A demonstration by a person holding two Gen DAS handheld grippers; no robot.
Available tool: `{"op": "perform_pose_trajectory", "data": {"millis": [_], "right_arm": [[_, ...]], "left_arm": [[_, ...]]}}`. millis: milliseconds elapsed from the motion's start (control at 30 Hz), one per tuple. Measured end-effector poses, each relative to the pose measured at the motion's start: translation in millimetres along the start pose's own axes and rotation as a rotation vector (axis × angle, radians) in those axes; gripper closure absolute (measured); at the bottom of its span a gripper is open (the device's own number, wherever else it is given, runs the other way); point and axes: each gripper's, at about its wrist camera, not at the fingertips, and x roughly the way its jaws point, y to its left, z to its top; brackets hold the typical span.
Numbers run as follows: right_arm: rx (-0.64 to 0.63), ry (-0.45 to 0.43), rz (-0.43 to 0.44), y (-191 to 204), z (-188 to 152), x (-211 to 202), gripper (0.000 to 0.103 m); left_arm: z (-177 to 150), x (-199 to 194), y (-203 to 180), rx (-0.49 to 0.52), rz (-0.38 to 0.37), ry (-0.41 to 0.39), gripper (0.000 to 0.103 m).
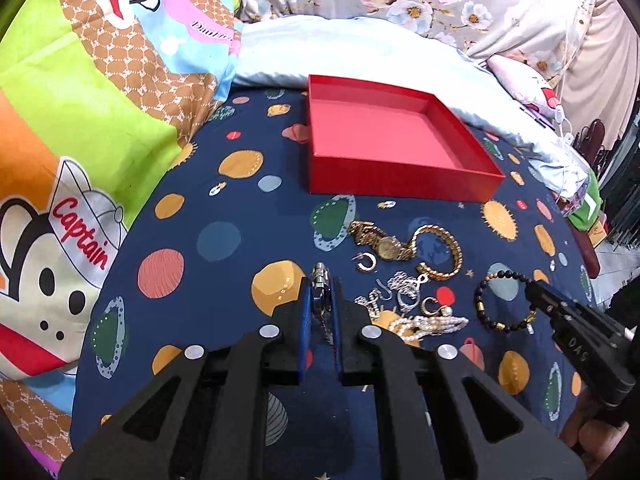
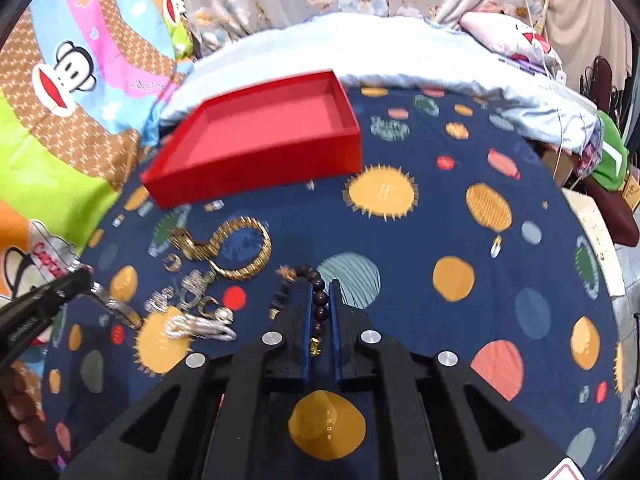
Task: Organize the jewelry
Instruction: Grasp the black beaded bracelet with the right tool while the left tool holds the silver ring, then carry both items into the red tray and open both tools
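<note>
An empty red box (image 1: 384, 140) sits on the planet-print sheet, also in the right wrist view (image 2: 256, 140). In front of it lie a gold watch (image 1: 384, 244), a gold bracelet (image 1: 440, 252), a gold earring (image 1: 366, 264), silver pieces (image 1: 400, 288) and a pearl strand (image 1: 428, 324). My left gripper (image 1: 320, 292) is shut on a silver metal watch band (image 1: 320, 280). My right gripper (image 2: 320, 292) is shut on a dark bead bracelet (image 2: 320, 300), which also shows in the left wrist view (image 1: 504, 300).
A monkey-print quilt (image 1: 80, 120) is piled at the left. A pale blue pillow (image 1: 360, 52) lies behind the box. The bed edge drops off at the right, with clutter (image 2: 608, 160) beyond it.
</note>
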Motion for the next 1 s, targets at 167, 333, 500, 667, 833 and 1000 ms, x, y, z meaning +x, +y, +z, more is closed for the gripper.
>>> {"op": "perform_pose_trajectory", "data": {"millis": [167,333,500,667,833,1000], "right_arm": [[-0.04,-0.053,0.023,6.0,20.3,-23.8,0.096],[-0.065,-0.099,0.07,9.0,56.2,-28.2,0.096],[-0.105,-0.124,0.113,17.9,108.3,-7.1,0.096],[-0.109,-0.114,0.184,26.2,173.1,38.3,0.096],[-0.077,-0.07,0.252,31.5,225.8,91.8,0.096],[-0.08,-0.022,0.243,33.8,252.5,141.0,0.096]], "left_arm": [[16.7,-7.3,-4.9,0.018,-0.025,-0.021,0.095],[51.7,-8.5,-13.0,0.052,-0.053,-0.066,0.095],[95.9,4.3,-23.8,0.086,-0.043,-0.116,0.095],[156.0,39.1,-34.7,0.094,-0.037,-0.143,0.095],[204.5,87.8,-41.5,0.087,-0.06,-0.113,0.095],[233.5,143.6,-48.8,0.087,-0.037,-0.072,0.095]]}}
